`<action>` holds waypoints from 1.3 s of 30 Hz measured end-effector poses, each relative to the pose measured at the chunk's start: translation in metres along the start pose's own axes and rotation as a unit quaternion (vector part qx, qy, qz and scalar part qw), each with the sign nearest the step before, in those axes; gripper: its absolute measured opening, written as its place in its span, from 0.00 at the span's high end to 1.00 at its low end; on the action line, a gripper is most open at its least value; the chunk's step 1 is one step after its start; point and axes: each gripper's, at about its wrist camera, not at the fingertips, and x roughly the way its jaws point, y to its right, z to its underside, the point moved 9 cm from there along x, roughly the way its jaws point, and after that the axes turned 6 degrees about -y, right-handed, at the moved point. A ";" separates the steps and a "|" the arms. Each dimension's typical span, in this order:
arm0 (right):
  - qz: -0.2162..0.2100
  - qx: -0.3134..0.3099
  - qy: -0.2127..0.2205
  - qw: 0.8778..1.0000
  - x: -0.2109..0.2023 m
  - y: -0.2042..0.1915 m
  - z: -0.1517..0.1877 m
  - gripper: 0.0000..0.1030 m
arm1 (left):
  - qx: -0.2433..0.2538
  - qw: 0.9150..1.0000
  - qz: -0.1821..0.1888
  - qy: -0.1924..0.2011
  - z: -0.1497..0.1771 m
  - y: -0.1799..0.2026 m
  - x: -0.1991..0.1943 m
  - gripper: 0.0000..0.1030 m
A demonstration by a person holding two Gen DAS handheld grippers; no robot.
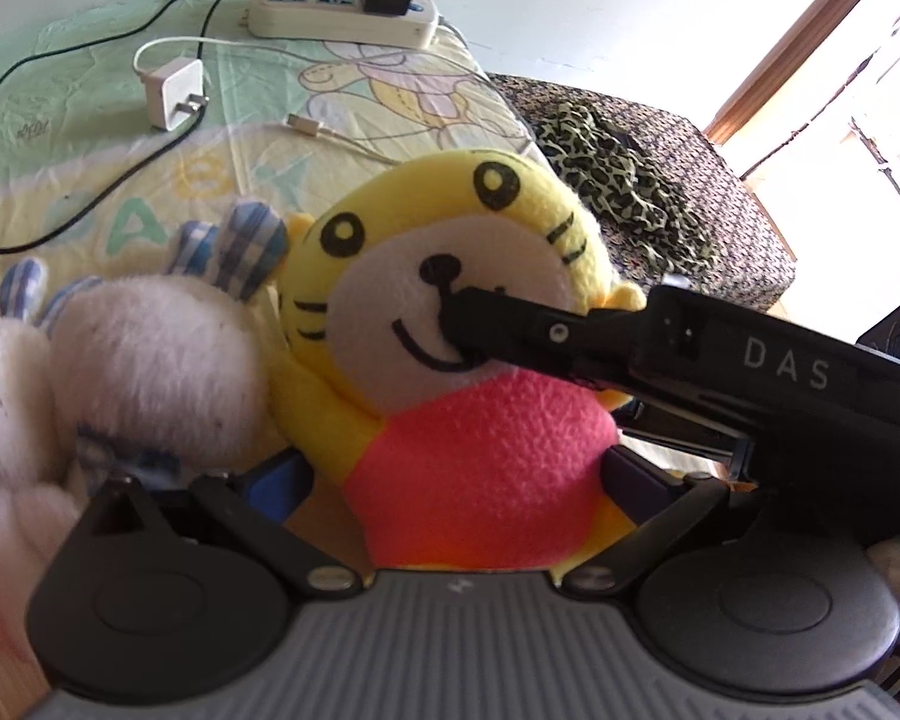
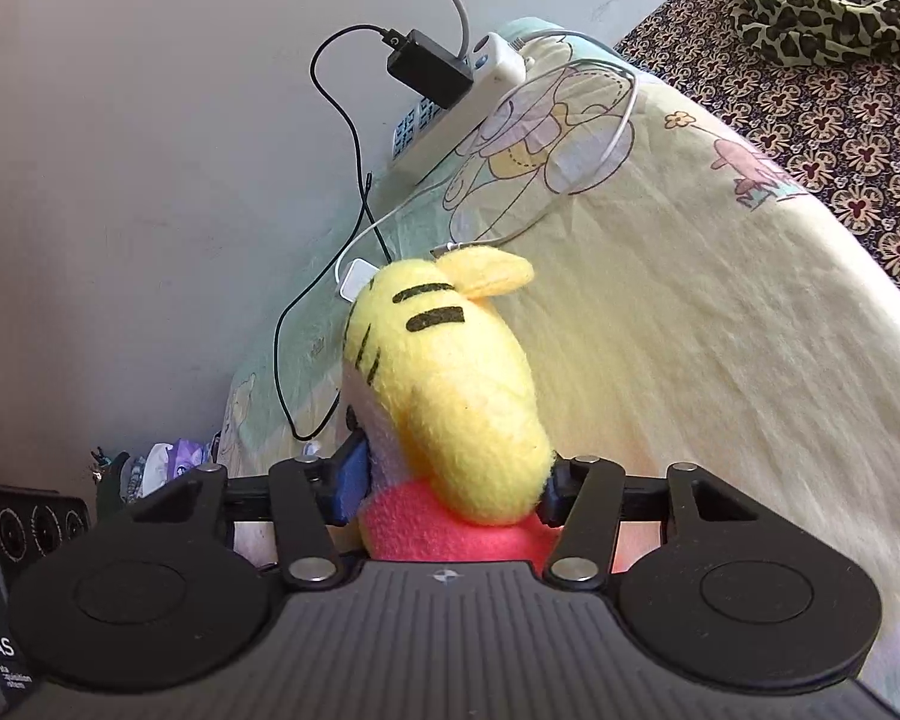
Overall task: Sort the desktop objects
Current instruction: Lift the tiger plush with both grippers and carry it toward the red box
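Both grippers clamp the same yellow plush tiger in a pink shirt: the left gripper pinches its pink body from either side, and the right gripper squeezes it just below the head. The toy sits over the pale cartoon-print sheet, beside a fluffy white plush with blue checked ears. Judging from this, pulling the two grippers apart could strain the seams, and a careless swing might drag the white phone charger and its cable.
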 end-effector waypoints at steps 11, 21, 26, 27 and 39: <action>0.004 0.010 -0.002 1.000 -0.039 0.005 0.034 0.46 | 0.052 0.998 -0.004 -0.025 0.036 0.029 -0.010 0.01; 0.004 0.011 -0.013 1.000 -0.054 0.001 0.072 0.46 | 0.065 0.997 -0.025 -0.039 0.075 0.033 -0.018 0.01; 0.007 0.001 -0.016 1.000 -0.057 -0.006 0.083 0.45 | 0.066 0.996 -0.033 -0.040 0.085 0.031 -0.024 0.01; 0.007 0.000 -0.017 1.000 -0.057 -0.006 0.086 0.45 | 0.065 0.996 -0.034 -0.041 0.088 0.029 -0.025 0.01; 0.018 -0.020 -0.025 0.999 -0.053 -0.033 0.119 0.45 | 0.060 0.997 -0.024 -0.043 0.121 0.008 -0.054 0.01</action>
